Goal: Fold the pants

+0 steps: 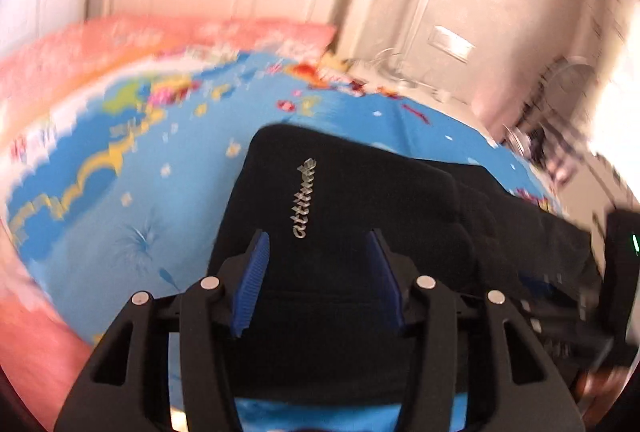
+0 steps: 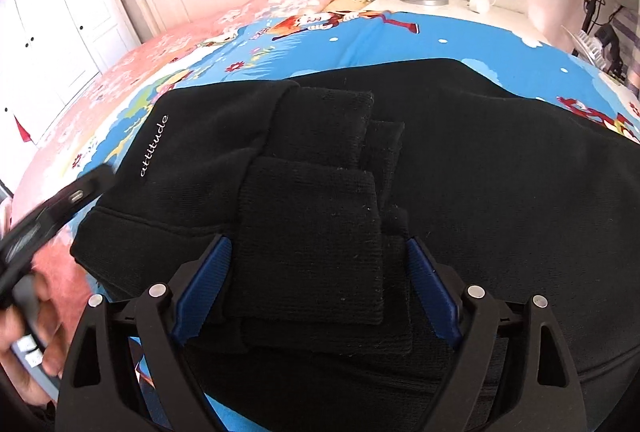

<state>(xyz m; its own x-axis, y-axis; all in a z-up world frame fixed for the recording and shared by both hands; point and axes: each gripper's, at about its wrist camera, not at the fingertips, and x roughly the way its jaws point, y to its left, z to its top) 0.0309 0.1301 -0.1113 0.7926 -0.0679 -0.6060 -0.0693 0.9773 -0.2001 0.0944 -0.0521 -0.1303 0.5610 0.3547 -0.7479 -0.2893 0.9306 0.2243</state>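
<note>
While the left wrist view is motion-blurred, we can still read the basics: the left gripper (image 1: 318,238) has its blue pads apart, black fabric of the pants (image 1: 340,199) showing between them but nothing pinched. Pads straddle the cloth near the "attitude" lettering (image 1: 305,196); we judge no grip, since the fabric lies flat and unpulled. The pants sit on the blue cartoon bedsheet (image 1: 120,191), pink pillow (image 1: 160,35) behind. The dark body at the right edge is probably the right gripper's housing (image 1: 622,252); we can't say more.

Right wrist view is sharp. The right gripper (image 2: 318,252) stands wide apart, pads flanking a ribbed cuff (image 2: 312,232) without touching it. The pants are already doubled: leg ends with ribbed cuffs lie stacked on top of the wider body, lettering to the left. Cuffs land mid-garment, which we read as a lengthwise fold brought over so the ends sit inside the outline. The left tool's body (image 2: 60,203) and the hand (image 2: 36,332) holding it show at left, beside the pants edge.

Our judgement: fold just laid down, both tools loose so the cloth stays put; another fold likely remains.
</note>
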